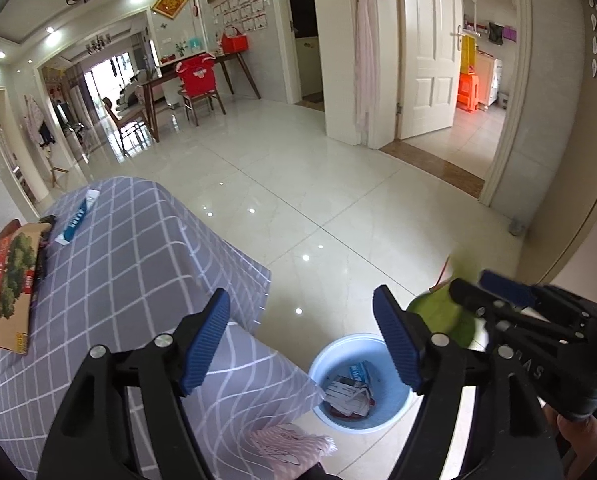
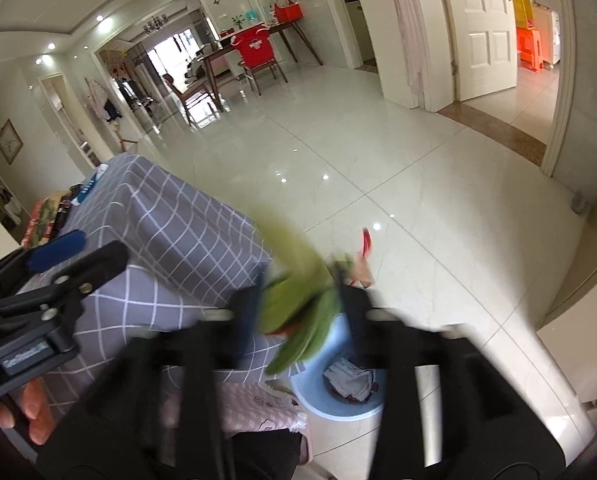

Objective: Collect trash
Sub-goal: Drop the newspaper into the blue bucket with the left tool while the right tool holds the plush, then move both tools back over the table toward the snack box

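I see a pale blue wastebasket (image 1: 398,410) standing on the tiled floor (image 1: 318,208), just off the near corner of the bench (image 1: 138,264), which is draped in a grey checked cloth. Inside the basket lie crumpled white papers with print (image 1: 348,396) and a bit of red and blue packaging; I cannot tell the items apart any further.

My left gripper (image 1: 302,344) is above the bench's near corner with its jaws spread wide and nothing between the blue pads.

My right gripper (image 2: 298,312) is over the basket's rim. Its jaws stand apart, and a green wrapper (image 2: 298,304), heavily blurred, sits in the gap between them, above the basket (image 2: 338,408); whether a pad touches it I cannot tell. A red and tan scrap (image 2: 364,256) shows just beyond the right finger, also blurred.

On the bench's far left edge rest a flat carton printed with a green tree (image 1: 12,280) and, beyond it near the far corner, a blue and white tube (image 1: 78,218). A pink striped cloth (image 1: 290,448) hangs at the bench's near edge beside the basket.
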`<state>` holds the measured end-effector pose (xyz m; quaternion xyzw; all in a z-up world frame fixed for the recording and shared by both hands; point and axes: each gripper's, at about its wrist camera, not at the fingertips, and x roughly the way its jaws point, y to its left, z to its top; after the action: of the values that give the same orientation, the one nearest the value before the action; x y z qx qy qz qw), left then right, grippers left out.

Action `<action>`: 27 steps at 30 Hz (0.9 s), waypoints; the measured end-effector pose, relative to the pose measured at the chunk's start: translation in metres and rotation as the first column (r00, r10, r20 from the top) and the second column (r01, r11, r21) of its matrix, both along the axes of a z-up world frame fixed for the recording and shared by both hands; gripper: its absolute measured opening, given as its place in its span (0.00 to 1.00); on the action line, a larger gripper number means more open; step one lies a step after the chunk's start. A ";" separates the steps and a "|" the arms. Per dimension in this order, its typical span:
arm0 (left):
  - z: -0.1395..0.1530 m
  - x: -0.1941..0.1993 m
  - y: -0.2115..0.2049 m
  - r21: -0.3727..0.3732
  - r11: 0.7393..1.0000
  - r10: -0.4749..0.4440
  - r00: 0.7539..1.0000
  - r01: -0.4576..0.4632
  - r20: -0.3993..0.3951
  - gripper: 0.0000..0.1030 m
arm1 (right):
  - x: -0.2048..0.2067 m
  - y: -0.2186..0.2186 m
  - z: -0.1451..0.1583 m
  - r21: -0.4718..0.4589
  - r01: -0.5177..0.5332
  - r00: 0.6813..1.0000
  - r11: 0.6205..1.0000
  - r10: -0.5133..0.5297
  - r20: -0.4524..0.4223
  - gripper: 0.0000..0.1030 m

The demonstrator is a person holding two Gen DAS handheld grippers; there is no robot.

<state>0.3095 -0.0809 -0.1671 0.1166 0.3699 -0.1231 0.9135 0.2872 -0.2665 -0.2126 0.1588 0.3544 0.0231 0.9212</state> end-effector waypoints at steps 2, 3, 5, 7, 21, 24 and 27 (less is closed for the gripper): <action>0.002 0.001 0.005 0.004 1.000 0.009 1.000 -0.009 0.007 0.72 | 0.002 0.003 0.001 -0.013 -0.002 1.000 1.000 0.002 0.000 0.57; 0.003 0.001 0.007 0.006 1.000 0.013 1.000 -0.013 0.010 0.72 | 0.003 0.004 0.001 -0.006 -0.008 1.000 1.000 0.008 -0.003 0.57; 0.005 0.002 0.011 0.006 1.000 0.018 1.000 -0.018 0.013 0.72 | 0.003 0.007 0.004 -0.007 -0.013 1.000 1.000 0.013 0.000 0.57; 0.007 0.001 0.015 0.005 1.000 0.023 1.000 -0.023 0.017 0.72 | 0.000 0.013 0.009 -0.021 -0.019 1.000 1.000 0.019 0.010 0.57; 0.046 -0.020 0.067 -0.045 0.996 0.086 0.992 -0.082 0.093 0.74 | -0.032 0.074 0.079 -0.177 -0.017 0.987 0.984 0.045 0.157 0.57; 0.057 -0.027 0.092 -0.060 0.992 0.118 0.986 -0.112 0.115 0.76 | -0.035 0.096 0.093 -0.196 -0.039 0.981 0.980 0.074 0.177 0.58; 0.065 -0.033 0.118 -0.074 0.987 0.153 0.980 -0.144 0.131 0.76 | -0.037 0.116 0.101 -0.206 -0.066 0.976 0.976 0.107 0.192 0.59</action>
<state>0.2762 0.0371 -0.1021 0.0673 0.3102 -0.0583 0.9465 0.2500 -0.1507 -0.1112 0.0473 0.2661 0.0440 0.9618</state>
